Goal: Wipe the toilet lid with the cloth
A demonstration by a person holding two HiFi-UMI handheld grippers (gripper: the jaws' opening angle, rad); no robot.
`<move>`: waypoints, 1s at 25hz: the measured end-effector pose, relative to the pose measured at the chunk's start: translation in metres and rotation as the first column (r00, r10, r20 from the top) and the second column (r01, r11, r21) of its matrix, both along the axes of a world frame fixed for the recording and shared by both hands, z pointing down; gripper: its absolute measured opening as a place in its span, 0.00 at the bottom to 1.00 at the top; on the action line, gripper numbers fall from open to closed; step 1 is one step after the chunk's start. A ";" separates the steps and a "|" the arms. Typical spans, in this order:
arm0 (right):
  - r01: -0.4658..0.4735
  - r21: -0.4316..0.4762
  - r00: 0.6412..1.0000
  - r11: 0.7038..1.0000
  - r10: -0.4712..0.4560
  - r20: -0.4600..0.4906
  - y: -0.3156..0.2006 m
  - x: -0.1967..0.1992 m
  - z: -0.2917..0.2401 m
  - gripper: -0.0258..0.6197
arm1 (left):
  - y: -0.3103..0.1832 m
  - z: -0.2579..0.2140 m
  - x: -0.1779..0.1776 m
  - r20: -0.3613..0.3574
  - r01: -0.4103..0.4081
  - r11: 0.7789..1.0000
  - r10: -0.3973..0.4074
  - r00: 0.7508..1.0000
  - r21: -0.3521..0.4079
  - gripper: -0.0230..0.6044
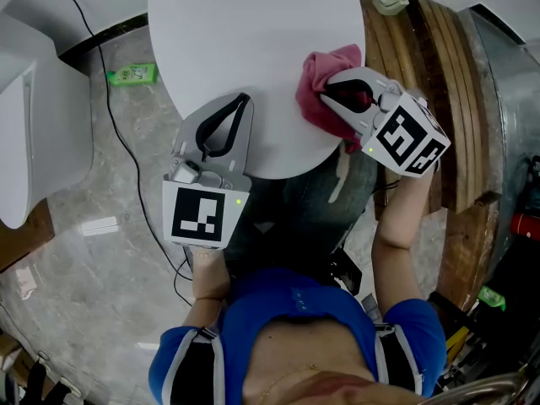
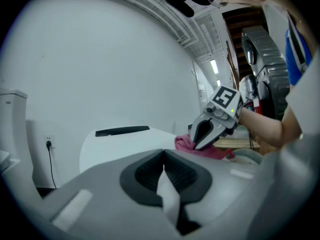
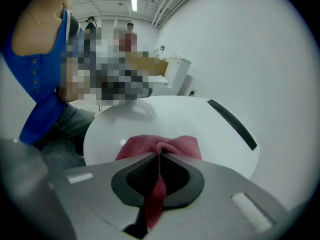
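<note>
Across the left and lower part of the head view spreads one grey marbled stone floor (image 1: 84, 268), glossy and mostly open. At top centre sits one white toilet lid (image 1: 253, 40), a smooth rounded oval. Its upper and middle surface is bare, and its curved front edge ends just above the person's knees. One dark narrow bar (image 3: 232, 124) runs along its far end in the right gripper view. Right of the lid, a stack of curved brown wooden planks (image 1: 430, 99) crowds that side, leaving little room there.

There are two grippers, each grey plastic with a black-and-white marker cube. The left gripper (image 1: 243, 101) reaches over the lid's lower-left rim. Its jaws are closed, tips meeting. A pale strip shows in the slit behind them in its own view, and I cannot tell what that is. The right gripper (image 1: 333, 98) lies at the lid's right rim, its jaws clamped on a fold of the cloth.

The one cloth (image 1: 325, 87) is pinkish-red with a nubbly weave. It is bunched on the lid's right edge, a strip of it trailing back between the jaws.

On the floor at upper left lies one green container (image 1: 132, 75), beside a thin black cable (image 1: 110, 116) that snakes down the frame.
</note>
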State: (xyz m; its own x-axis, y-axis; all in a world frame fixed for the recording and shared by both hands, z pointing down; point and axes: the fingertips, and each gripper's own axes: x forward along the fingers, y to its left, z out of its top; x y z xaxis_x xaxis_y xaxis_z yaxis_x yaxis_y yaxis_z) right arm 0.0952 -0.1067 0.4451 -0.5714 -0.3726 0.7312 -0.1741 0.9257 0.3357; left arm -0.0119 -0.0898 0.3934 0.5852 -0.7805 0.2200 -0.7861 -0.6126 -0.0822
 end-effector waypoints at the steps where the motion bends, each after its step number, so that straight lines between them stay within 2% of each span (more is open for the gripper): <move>1: -0.005 -0.001 1.000 1.000 0.005 0.001 0.000 0.002 0.000 0.06 | 0.000 0.000 0.000 0.000 -0.001 1.000 0.001 1.000 0.000 0.04; 16: -0.079 -0.016 0.996 0.997 0.079 0.032 -0.001 0.029 0.003 0.06 | -0.005 0.004 0.002 -0.003 -0.013 1.000 0.013 1.000 -0.013 0.04; 25: -0.082 -0.020 0.995 0.996 0.083 0.048 0.006 0.035 0.004 0.06 | -0.006 0.005 0.001 -0.009 -0.014 1.000 0.014 1.000 -0.017 0.04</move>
